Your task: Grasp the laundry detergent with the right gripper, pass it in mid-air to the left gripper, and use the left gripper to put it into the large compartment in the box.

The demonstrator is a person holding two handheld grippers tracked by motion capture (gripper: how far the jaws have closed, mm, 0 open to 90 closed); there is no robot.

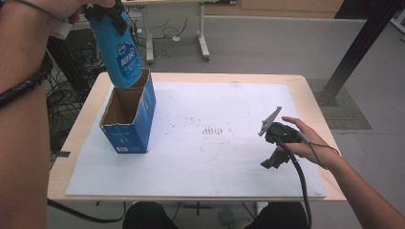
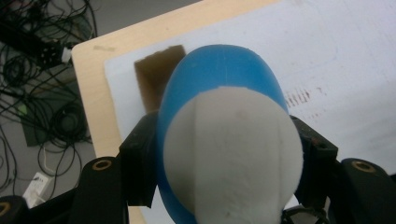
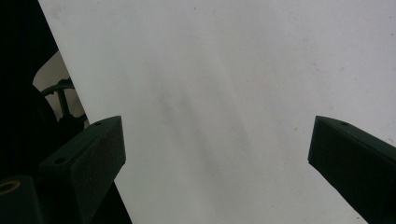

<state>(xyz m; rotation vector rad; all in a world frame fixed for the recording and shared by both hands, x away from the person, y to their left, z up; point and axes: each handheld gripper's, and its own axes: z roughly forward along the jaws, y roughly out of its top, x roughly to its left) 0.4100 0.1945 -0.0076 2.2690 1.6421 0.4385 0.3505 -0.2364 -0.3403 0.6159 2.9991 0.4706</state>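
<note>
Work in hand: a blue bottle [image 1: 119, 50] was being lowered, base first, into an open blue carton [image 1: 131, 121] standing at the left of the desk [image 1: 315, 102].
Left tongs [image 1: 102, 12]: closed on the bottle's upper end, near the white cap [image 2: 233, 158]; the left gripper view showed a black jaw pressed against each side of the bottle.
Right tongs [image 1: 274, 160]: spread wide and holding nothing, resting on the white sheet [image 1: 215, 143] at the right of the desk, well apart from the carton.
Bottle position: held in the air, tilted, with the base at the carton's mouth near its far rim; whether the base had passed below the rim could not be told.
Carton position: upright on the white sheet, top flaps open, brown inside visible, unsupported by either tongs.
Judged stage: insertion just beginning; the bottle was not yet seated.
Risk 1: the tilted base could catch the far rim or a flap. Cause: bottle axis not in line with the opening.
Risk 2: the carton could tip or slide away. Cause: sideways push from the bottle on a light, unbraced box.
Risk 3: the bottle could slip or swivel in the jaws. Cause: a smooth, rounded surface gripped high, with most of its length hanging below.
Risk 4: early release could drop the bottle against the carton wall. Cause: opening before the base rests inside.
</note>
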